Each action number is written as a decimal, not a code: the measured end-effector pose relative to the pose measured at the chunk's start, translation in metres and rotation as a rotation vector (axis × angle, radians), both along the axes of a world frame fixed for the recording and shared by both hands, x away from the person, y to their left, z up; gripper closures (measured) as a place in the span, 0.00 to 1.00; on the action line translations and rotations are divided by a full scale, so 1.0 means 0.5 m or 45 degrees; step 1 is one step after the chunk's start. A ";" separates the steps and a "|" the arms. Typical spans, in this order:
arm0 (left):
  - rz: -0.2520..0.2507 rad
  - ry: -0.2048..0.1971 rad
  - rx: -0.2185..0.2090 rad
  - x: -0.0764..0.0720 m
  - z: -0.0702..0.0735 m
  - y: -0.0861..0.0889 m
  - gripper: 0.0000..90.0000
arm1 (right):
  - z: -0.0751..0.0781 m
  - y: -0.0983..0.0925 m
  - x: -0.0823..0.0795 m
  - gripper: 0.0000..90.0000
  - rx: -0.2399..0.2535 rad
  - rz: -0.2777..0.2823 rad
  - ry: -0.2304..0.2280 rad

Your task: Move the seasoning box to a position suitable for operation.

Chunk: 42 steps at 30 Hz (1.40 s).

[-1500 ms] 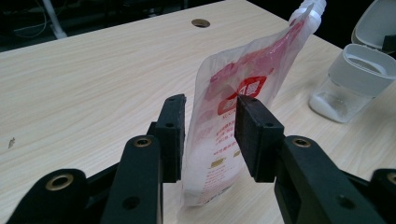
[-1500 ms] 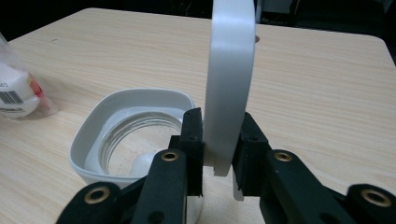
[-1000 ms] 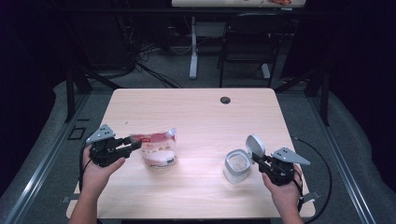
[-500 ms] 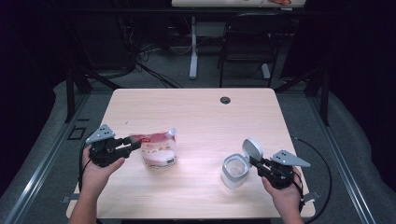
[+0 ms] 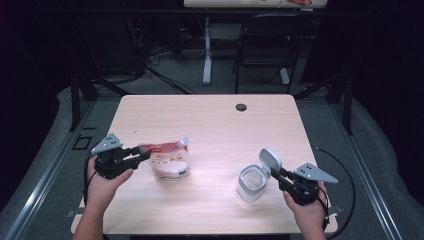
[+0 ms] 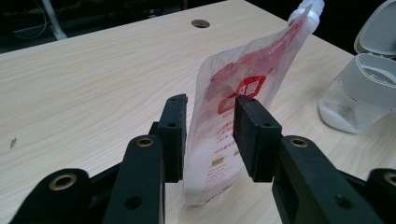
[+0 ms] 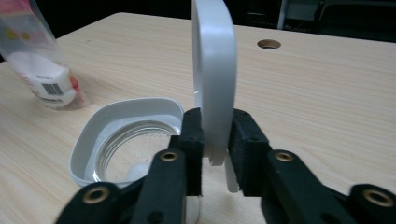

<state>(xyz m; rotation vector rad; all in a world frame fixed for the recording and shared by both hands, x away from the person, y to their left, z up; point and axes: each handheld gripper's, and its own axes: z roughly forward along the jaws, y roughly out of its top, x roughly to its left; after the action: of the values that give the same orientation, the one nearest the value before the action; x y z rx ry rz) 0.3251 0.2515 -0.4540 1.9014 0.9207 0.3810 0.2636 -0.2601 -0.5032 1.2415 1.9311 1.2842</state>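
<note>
Left gripper pinches upright pouch, spout toward jar at right. Right gripper pinches the jar's lid, swung open.

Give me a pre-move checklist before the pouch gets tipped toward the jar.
1. Left gripper on the refill pouch: cannot tell; the pouch stands between the jaws, but whether both pads press it is not clear.
2. Right gripper on the jar lid: ok, pads pinch its lower edge.
3. Lid clear of the jar mouth: ok, it stands upright behind the opening.
4. Jar upright on the table: ok.
5. Pouch spout open: cannot tell, cut off at the frame's top edge.
6. Pouch and jar apart: ok, a gap of bare table lies between them in the high view.
</note>
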 end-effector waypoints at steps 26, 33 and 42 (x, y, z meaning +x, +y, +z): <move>-0.002 0.009 0.004 0.003 -0.008 0.001 0.72 | 0.007 -0.019 0.035 0.83 0.071 0.019 0.014; 0.004 0.003 0.009 0.002 -0.007 0.001 0.72 | 0.034 -0.025 0.005 0.78 0.054 0.009 -0.033; -0.014 0.007 0.007 0.000 -0.007 0.001 0.74 | 0.082 -0.015 -0.024 0.76 0.023 0.036 -0.127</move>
<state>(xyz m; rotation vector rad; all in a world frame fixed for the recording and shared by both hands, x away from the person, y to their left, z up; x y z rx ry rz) 0.3251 0.2522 -0.4573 1.9128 0.9132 0.3722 0.2518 -0.2675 -0.4619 1.1405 1.8763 1.3543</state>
